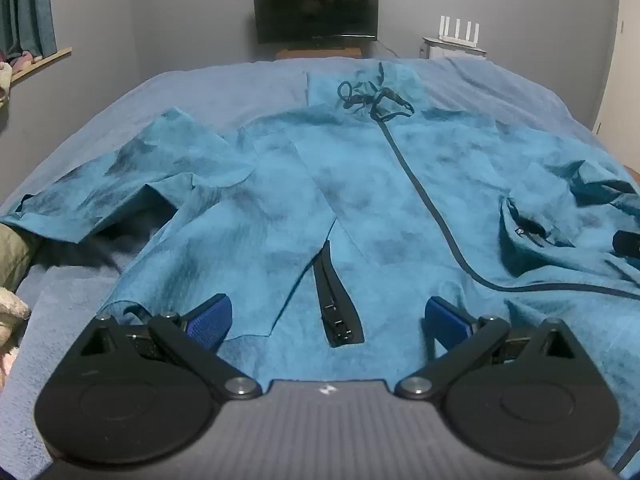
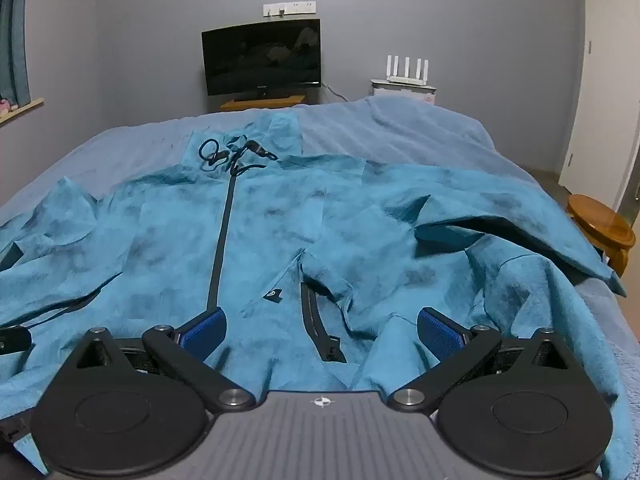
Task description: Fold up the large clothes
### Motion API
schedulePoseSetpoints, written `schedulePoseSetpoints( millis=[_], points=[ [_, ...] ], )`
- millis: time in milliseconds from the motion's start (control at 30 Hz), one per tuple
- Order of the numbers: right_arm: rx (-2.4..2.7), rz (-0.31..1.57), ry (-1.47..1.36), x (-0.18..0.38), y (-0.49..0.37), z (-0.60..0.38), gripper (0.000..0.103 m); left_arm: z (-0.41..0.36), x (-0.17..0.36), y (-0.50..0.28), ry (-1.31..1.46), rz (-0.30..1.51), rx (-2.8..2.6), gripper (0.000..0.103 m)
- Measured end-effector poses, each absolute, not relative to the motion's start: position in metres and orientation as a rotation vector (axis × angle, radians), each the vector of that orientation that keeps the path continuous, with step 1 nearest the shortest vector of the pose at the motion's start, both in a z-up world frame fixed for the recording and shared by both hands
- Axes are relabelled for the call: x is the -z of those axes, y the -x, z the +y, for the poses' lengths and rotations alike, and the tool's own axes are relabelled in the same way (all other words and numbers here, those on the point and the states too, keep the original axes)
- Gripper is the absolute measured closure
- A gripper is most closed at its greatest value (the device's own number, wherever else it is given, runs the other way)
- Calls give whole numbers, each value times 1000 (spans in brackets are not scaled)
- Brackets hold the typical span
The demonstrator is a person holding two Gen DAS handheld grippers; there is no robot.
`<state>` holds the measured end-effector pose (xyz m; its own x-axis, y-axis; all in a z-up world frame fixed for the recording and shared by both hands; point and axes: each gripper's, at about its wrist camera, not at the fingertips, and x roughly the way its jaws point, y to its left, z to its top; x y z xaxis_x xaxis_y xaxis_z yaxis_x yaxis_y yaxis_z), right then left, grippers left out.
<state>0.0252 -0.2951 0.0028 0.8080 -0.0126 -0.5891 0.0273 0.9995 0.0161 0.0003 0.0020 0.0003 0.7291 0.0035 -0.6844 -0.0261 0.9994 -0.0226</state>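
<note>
One teal jacket (image 1: 360,200), zipped, spread front-up over a blue bedspread (image 1: 224,84), hem nearest both tongs, drawstrings (image 1: 372,100) at the far end. Left gripper (image 1: 328,320): jaws wide, nothing between the pads, a pocket zipper (image 1: 336,312) below the gap. Right gripper (image 2: 322,326): jaws wide, empty, over rumpled hem. Beyond: dark monitor (image 2: 262,58), white router (image 2: 406,70). Right of right gripper: wooden stool (image 2: 600,224).

We see a teal jacket (image 1: 360,200), mottled with darker blotches, its zipper (image 1: 424,200) and drawcords (image 1: 372,98) dark navy. Our bedspread (image 1: 224,84) is pale blue, the pads (image 1: 208,320) bright blue, the wall (image 2: 440,20) grey, the stool (image 2: 600,224) amber.
</note>
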Motion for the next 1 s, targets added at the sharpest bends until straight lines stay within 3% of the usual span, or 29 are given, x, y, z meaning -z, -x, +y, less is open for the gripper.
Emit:
schedulePoseSetpoints(
  millis=[1000],
  points=[
    [13, 654, -38, 1, -30, -296, 0, -1, 0, -1, -12, 759, -31, 0]
  ],
)
